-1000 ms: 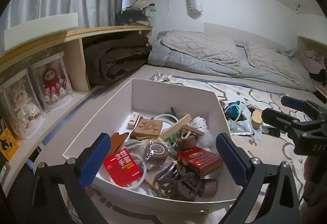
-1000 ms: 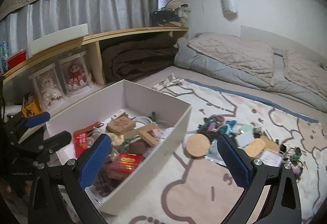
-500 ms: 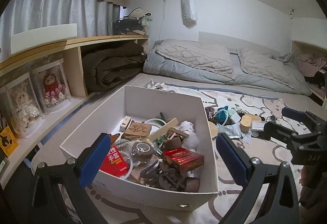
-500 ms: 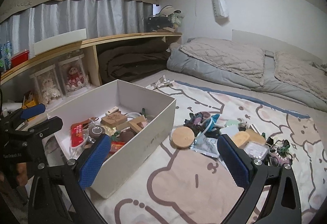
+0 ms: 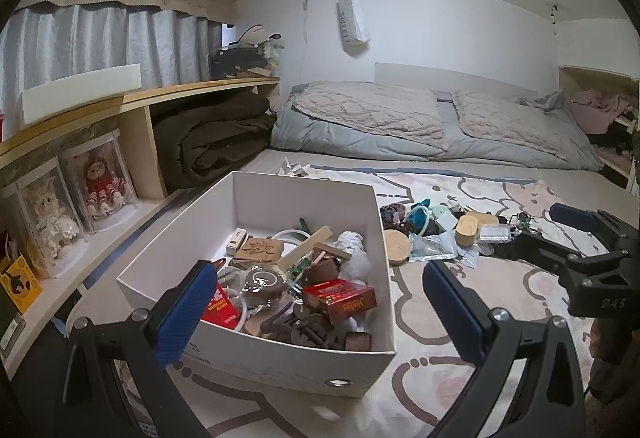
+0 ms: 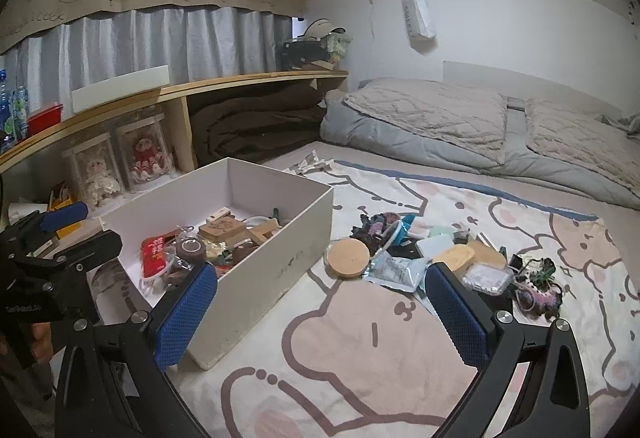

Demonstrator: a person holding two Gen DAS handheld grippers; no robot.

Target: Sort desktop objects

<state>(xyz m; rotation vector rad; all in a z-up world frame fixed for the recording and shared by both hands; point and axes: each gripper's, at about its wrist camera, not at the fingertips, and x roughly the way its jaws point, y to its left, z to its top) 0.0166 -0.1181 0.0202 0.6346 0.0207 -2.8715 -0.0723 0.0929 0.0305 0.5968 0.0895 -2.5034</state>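
Note:
A white box (image 5: 304, 194) stands on a cartoon-print blanket (image 6: 380, 338). It holds a red carton (image 5: 340, 298), a red packet (image 5: 218, 308), a carved wooden block (image 5: 260, 248) and several other small items. To its right lies a loose pile with a round wooden lid (image 6: 347, 257), an oval wooden piece (image 5: 468, 228), a clear packet (image 6: 396, 270) and a dark tangle (image 6: 536, 286). My left gripper (image 5: 320, 310) hangs open and empty over the box's near end. My right gripper (image 6: 322, 314) is open and empty above the blanket, short of the pile.
A low wooden shelf along the left holds two dolls in clear cases (image 5: 96, 178) and a folded brown blanket (image 5: 216, 142). Grey bedding (image 5: 400, 122) lies across the back. A hand (image 6: 36, 338) grips the left tool's handle.
Both grippers have drawn back and away from the box, so the box and pile look smaller and farther off. Both stayed open and empty. No object moved.

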